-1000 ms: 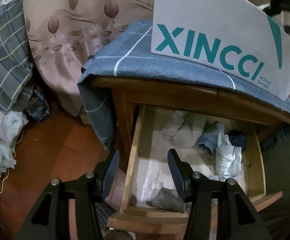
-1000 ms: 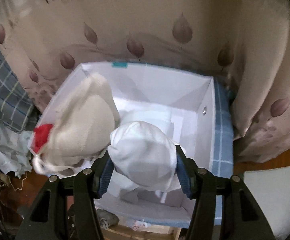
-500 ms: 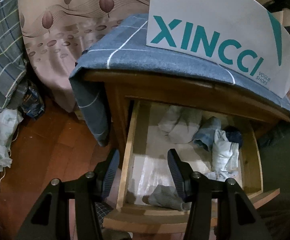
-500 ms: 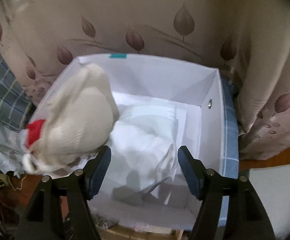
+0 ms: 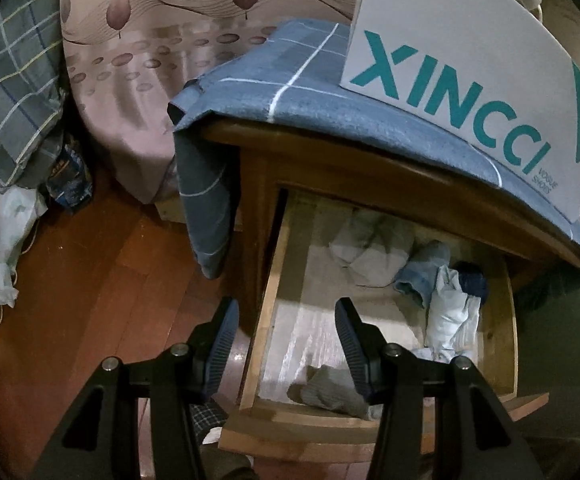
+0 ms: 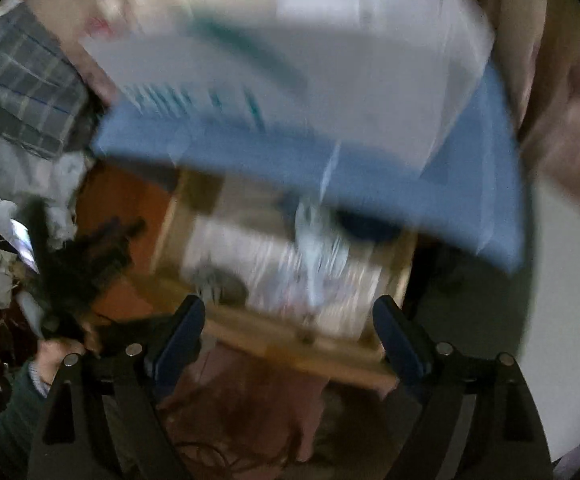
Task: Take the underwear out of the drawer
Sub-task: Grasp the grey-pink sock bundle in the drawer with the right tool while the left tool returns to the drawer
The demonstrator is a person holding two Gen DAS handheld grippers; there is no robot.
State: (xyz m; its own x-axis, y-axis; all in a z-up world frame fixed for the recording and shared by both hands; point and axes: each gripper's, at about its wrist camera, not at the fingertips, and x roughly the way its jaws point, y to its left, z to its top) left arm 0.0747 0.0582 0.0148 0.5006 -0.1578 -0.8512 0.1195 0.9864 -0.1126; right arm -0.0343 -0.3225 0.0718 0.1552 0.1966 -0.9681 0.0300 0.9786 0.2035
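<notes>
The right wrist view is smeared by motion blur, so most outlines there are soft: a white box (image 6: 329, 60) with teal marks that cannot be read, a blue cloth (image 6: 290, 152) under it, and the open drawer (image 6: 282, 340) below. At the lower left of that view a sleeve and part of the person's hand (image 6: 56, 354) show beside a dark shape too blurred to make out.

The left wrist view is sharp. A curtain (image 5: 162, 60) printed with leaves hangs behind, and a plaid cloth (image 5: 10, 92) is cut off at the left edge. The wooden nightstand (image 5: 258, 184) is draped with the blue checked cloth (image 5: 290, 92), which hides its top. The white box (image 5: 469, 60) stands on the cloth; its side reads "XINCCI" in large teal letters with "VOGUE SHOES" in small print, and its far end runs out of frame.

The drawer (image 5: 266, 320) is pulled out. The underwear (image 5: 373, 248) lies bundled toward its back and right: grey pieces, a blue piece, a white one and a dark one partly hidden under the nightstand's edge. Another grey piece (image 5: 325, 392) lies at the front, partly covered by a finger.

The left hand-held gripper (image 5: 286, 340) hangs over the drawer's left wall, jaws apart and empty, the underwear beyond and to the right of it. The right hand-held gripper (image 6: 286, 336) is over the drawer front, its jaws opening with nothing between them.
</notes>
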